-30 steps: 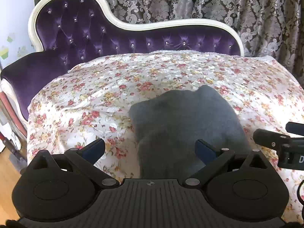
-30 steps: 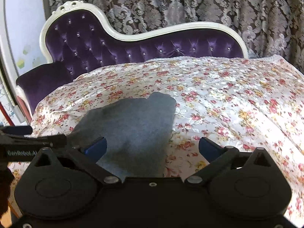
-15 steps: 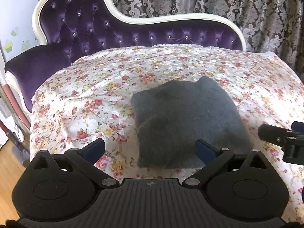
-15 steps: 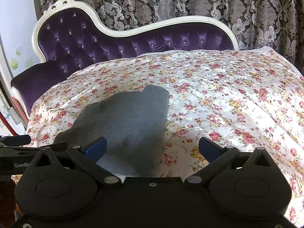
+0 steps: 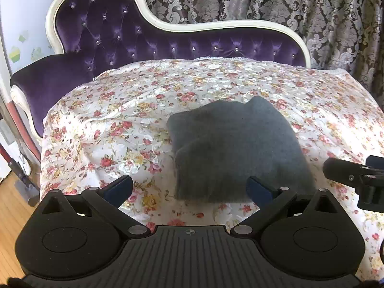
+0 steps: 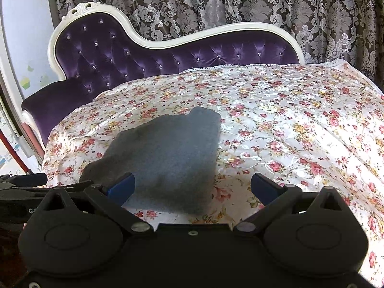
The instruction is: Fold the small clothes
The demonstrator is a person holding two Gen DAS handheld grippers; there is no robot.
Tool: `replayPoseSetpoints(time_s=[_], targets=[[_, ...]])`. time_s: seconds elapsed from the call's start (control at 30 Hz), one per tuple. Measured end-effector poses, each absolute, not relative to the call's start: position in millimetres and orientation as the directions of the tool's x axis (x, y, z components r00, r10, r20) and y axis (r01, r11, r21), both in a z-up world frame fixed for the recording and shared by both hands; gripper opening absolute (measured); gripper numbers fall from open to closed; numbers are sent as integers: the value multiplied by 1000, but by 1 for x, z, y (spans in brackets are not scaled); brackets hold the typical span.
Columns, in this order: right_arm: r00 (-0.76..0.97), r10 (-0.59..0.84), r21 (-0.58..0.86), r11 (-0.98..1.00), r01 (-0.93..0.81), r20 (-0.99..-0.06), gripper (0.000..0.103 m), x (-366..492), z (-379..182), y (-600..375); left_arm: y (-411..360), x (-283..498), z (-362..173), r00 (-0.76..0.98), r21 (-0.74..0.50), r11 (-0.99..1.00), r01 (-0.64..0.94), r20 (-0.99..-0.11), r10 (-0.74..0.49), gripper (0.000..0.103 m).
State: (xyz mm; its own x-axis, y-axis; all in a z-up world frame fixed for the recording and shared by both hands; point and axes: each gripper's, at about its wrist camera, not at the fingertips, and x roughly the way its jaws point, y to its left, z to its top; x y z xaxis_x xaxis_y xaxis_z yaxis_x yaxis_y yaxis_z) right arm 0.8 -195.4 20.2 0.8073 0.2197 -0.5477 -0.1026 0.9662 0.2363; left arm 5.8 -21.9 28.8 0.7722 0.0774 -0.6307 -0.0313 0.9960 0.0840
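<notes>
Your left gripper (image 5: 189,188) and right gripper (image 6: 193,187) are both spread wide and hold nothing, because the gray cloth (image 5: 240,151) lies folded mid-frame on the flowery sheet (image 5: 120,124).

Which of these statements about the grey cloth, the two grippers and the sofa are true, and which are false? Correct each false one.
1. The grey cloth lies folded on the floral sheet. True.
2. The left gripper is shut on the cloth. False: it is open and holds nothing.
3. The right gripper is open. True.
4. The sofa is green. False: it is purple with a white frame.
5. A patterned curtain hangs behind the sofa. True.
</notes>
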Motion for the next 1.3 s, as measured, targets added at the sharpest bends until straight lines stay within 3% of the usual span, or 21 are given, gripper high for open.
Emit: replayPoseSetpoints(time_s=[1.3], targets=[[782, 247, 269, 957, -105, -573, 102, -2, 16, -196, -21, 1, 26, 752, 63, 997, -32, -655, 66, 102]])
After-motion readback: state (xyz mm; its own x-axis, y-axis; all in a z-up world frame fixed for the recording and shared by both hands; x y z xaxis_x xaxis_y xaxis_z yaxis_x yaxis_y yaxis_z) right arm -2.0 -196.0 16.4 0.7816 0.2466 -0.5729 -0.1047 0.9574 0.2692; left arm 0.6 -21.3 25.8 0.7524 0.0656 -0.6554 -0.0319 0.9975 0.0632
